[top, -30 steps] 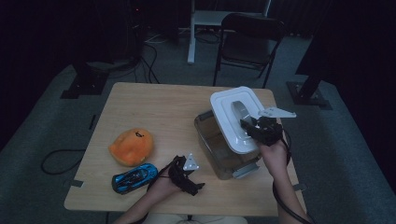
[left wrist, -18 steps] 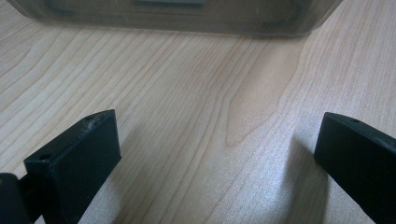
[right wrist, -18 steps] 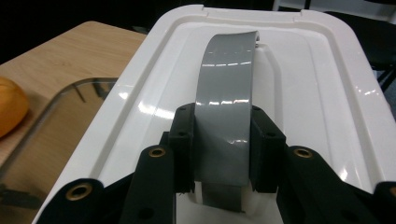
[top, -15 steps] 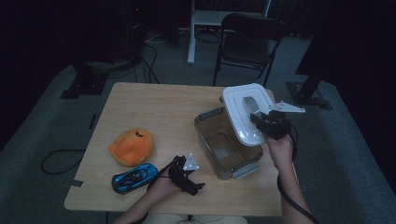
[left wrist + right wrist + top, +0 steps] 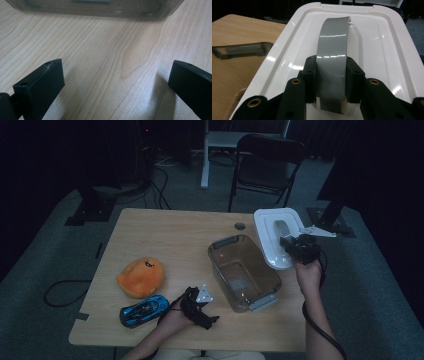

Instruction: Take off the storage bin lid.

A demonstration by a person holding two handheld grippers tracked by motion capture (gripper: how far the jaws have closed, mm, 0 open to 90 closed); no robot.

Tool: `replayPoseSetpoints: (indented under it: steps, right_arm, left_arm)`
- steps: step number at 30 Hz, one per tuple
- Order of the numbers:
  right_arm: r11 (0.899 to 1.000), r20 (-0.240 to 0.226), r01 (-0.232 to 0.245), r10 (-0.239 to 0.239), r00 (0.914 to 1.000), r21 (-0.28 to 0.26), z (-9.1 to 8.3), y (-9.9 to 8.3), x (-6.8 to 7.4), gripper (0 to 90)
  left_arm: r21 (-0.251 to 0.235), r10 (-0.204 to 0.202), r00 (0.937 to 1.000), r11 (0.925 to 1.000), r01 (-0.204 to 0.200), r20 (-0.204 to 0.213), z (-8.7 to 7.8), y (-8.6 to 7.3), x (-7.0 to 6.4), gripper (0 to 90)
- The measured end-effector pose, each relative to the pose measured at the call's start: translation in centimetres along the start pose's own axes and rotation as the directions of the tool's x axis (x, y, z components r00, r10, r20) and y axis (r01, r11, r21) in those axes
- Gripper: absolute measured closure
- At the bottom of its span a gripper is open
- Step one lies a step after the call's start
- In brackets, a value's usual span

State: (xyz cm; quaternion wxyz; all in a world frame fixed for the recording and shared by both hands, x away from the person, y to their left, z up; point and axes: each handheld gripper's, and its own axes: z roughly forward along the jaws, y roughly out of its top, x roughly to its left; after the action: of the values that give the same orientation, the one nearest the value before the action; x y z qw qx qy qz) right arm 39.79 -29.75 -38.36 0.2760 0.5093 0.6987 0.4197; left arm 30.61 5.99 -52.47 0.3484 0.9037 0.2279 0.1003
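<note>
The light wooden table carries everything here, and the biggest change on it is at the clear smoky plastic storage bin: a second ago the white plastic lid with the grey handle strap sat over the bin's far right part, half a second ago it had slid off toward the right, and now you have it clear of the bin altogether, held up beyond the bin's right rim and out over the table's right edge. That leaves the bin open from above, with what looks like nothing inside, though the dim light makes its floor hard to read. Your right hand-held gripper is clamped on the lid's grey strap; in the right gripper view the jaws press both sides of the strap and the white lid spreads out beyond them, with the bin's rim well off to the left. So the lid-removal step looks done, and what remains for that hand is probably to find a place to set the lid down. Your left hand-held gripper has not moved across the three high views: it rests on the table just left of the bin's near corner, jaws spread wide and holding nothing, bare wood between them in the left gripper view. The orange rounded soft toy and the small blue toy car lie where they did, to the left of that gripper, the car just beside your left hand.
</note>
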Motion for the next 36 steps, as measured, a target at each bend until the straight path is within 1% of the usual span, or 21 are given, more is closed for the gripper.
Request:
replayPoseSetpoints:
  steps: [3, 5, 6, 10, 13, 15, 22, 25, 36]
  right_arm:
    - [1.000, 0.016, -0.003, 0.003, 0.9999, 0.002, 0.5, -0.4, -0.9, 67.4]
    - [1.000, 0.021, -0.001, 0.001, 0.9998, 0.002, 0.6, -0.5, -1.2, 67.4]
    - [1.000, 0.035, -0.011, 0.011, 0.9993, 0.003, 1.0, -0.7, -1.6, 67.4]
    - [1.000, 0.058, -0.022, 0.022, 0.9981, 0.013, 1.9, -1.4, -2.4, 67.4]
    - [0.999, 0.064, -0.028, 0.025, 0.9976, 0.033, 2.6, -2.2, -2.8, 67.4]
    - [0.998, 0.062, -0.039, 0.036, 0.9974, 0.042, 3.1, -2.8, -3.0, 67.4]
    - [0.995, 0.049, -0.057, 0.053, 0.9974, 0.076, 4.5, -5.0, -3.2, 67.4]
    - [0.994, 0.045, -0.062, 0.058, 0.9973, 0.089, 5.0, -5.7, -3.3, 67.4]
    - [0.988, 0.038, -0.078, 0.074, 0.9965, 0.133, 6.4, -7.9, -3.4, 67.4]
  left_arm:
    - [-0.001, -0.003, 1.0000, 1.0000, 0.003, 0.001, 0.0, 0.0, 0.0, 0.9]
    - [-0.001, -0.003, 1.0000, 1.0000, 0.003, 0.001, 0.0, 0.0, 0.0, 0.8]
    - [0.000, -0.001, 1.0000, 1.0000, 0.001, 0.001, 0.0, 0.0, 0.0, 0.8]
    - [-0.001, -0.004, 1.0000, 1.0000, 0.004, 0.000, 0.0, 0.0, 0.0, 0.8]
    - [0.000, -0.002, 1.0000, 1.0000, 0.002, 0.000, 0.0, 0.0, 0.0, 0.8]
    - [-0.001, -0.005, 1.0000, 1.0000, 0.005, 0.000, 0.0, 0.0, 0.0, 0.8]
    - [0.000, -0.001, 1.0000, 1.0000, 0.001, -0.002, 0.0, 0.0, 0.0, 0.8]
    - [-0.001, -0.006, 1.0000, 1.0000, 0.006, -0.001, 0.0, 0.0, 0.0, 0.8]
    - [-0.001, -0.006, 1.0000, 1.0000, 0.006, -0.001, 0.0, 0.0, 0.0, 0.8]
